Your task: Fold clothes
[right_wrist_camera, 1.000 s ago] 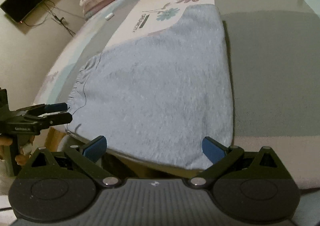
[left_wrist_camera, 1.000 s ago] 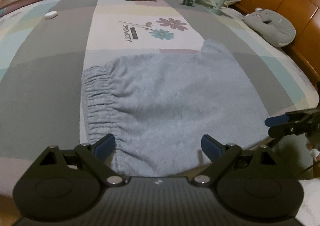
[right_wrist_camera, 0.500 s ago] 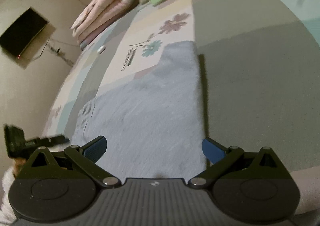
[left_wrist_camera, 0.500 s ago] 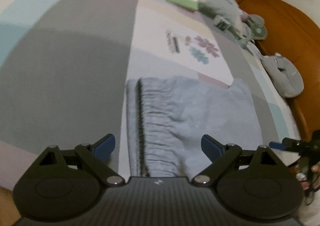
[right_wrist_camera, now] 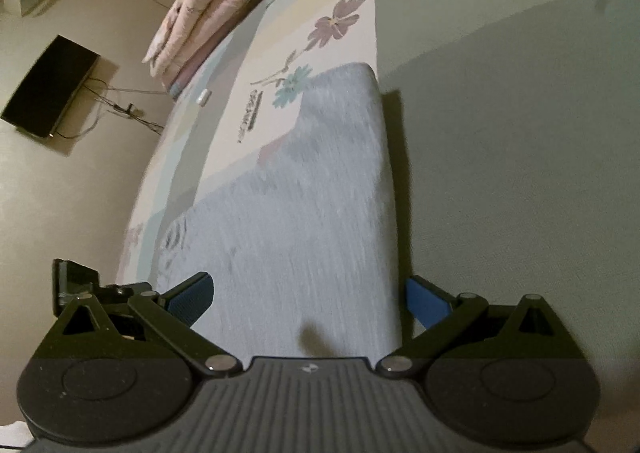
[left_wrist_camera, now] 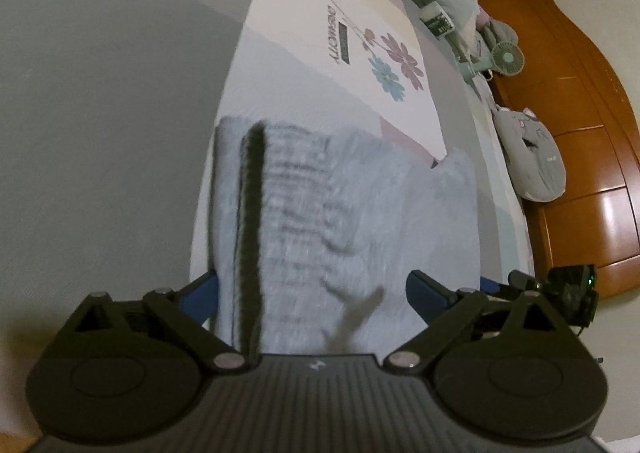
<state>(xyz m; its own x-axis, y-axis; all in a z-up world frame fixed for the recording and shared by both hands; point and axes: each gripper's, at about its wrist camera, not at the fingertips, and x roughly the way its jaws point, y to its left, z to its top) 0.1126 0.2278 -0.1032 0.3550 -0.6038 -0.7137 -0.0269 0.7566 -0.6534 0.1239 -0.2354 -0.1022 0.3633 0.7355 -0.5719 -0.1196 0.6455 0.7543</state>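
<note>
A pale blue-grey garment (left_wrist_camera: pixel 360 221), soft and fleecy like brushed terry, is lying flat on the bed (left_wrist_camera: pixel 100 113) near its close edge, its long axis running across between the two grippers. Its gathered, ribbed elastic waistband (left_wrist_camera: pixel 280 189) is pointing toward the left side, where a dark slit of the opening is showing between the layers, and the opposite end is finishing in a straight, smooth edge (right_wrist_camera: pixel 390 213) that is casting a narrow shadow on the sheet. The far border is stepping up into a rounded corner beside the printed flowers (left_wrist_camera: pixel 394 65) and lettering on the sheet, whose surface is showing flat blocks of grey, white and pastel. The left gripper (left_wrist_camera: pixel 312 289) is sitting over the waistband end with its blue-padded fingers spread wide, the cloth lying between them but not pinched. The right gripper (right_wrist_camera: pixel 308 293) is likewise standing spread apart, straddling the straight end of the garment without clamping it. A glossy orange wooden headboard (left_wrist_camera: pixel 580 133) is curving along the right, and a folded pink quilt (right_wrist_camera: pixel 200 13) is resting at the far end.
</note>
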